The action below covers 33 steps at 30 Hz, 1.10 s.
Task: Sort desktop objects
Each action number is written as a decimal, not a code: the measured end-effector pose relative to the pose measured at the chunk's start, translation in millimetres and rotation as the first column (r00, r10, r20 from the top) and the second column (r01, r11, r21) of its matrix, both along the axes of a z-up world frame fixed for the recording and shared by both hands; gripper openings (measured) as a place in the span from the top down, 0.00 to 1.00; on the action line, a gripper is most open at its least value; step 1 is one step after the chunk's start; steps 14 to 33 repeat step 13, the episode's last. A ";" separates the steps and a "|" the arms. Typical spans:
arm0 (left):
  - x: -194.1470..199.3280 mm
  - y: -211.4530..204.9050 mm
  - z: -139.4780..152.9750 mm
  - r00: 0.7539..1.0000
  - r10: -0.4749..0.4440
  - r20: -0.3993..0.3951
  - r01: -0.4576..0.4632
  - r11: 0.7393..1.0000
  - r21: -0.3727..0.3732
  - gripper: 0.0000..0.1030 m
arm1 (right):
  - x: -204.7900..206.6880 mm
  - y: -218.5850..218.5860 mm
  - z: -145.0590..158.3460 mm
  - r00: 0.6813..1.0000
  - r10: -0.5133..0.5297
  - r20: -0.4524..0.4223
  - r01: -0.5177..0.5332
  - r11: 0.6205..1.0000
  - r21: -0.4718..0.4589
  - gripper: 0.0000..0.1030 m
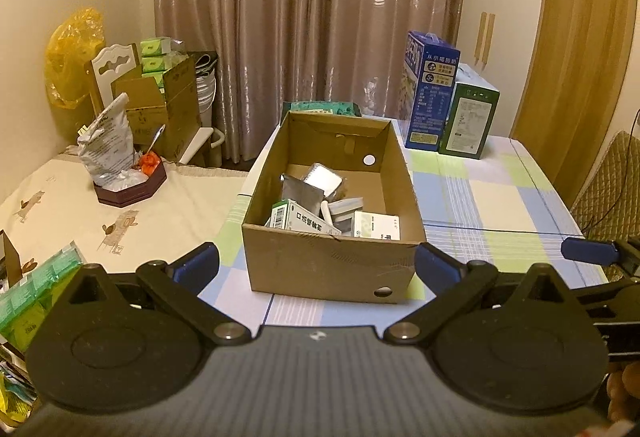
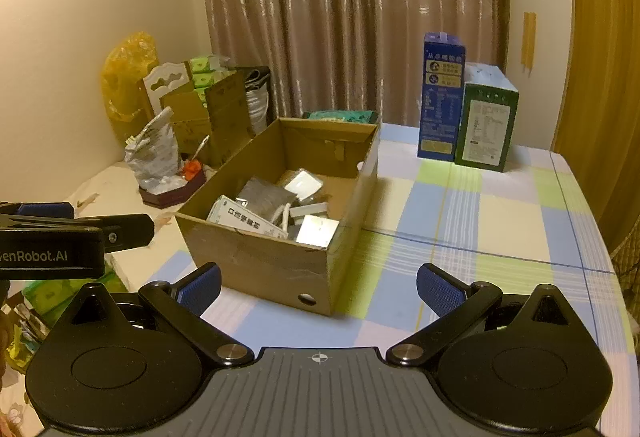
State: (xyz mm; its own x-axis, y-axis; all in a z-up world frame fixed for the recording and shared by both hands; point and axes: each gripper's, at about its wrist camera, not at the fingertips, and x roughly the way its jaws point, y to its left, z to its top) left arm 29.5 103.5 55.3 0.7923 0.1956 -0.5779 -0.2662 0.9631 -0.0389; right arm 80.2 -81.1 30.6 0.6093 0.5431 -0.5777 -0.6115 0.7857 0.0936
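Cardboard box: sits on the checked worktop, straight ahead of the left fingers and ahead-left of the right ones.
Box contents: medicine cartons, a foil pouch, a silvery pack.
Left gripper: fingers spread wide, holding nothing.
Right gripper: fingers spread wide, empty.
Beyond the box: blue carton and green carton, upright, touching, ahead-right of both fingers.

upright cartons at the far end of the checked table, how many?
2. The tall blue carton stands on the left; the shorter green carton stands right beside it. Any others behind them would be hidden.
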 end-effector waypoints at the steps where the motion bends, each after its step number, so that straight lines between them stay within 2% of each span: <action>1: 0.9 0.8 -0.7 1.000 0.000 -0.001 0.000 1.000 0.000 0.01 | 0.8 -0.3 -0.6 1.000 -0.001 -0.001 0.001 1.000 0.000 0.02; 13: 5.5 6.7 -10.5 1.000 0.018 -0.001 -0.018 1.000 0.001 0.01 | 7.3 -0.8 -9.7 1.000 -0.013 -0.020 0.013 1.000 -0.006 0.02; 33: 5.5 6.7 -10.5 1.000 0.018 -0.001 -0.018 1.000 0.001 0.01 | 7.3 -0.8 -9.7 1.000 -0.013 -0.020 0.013 1.000 -0.006 0.02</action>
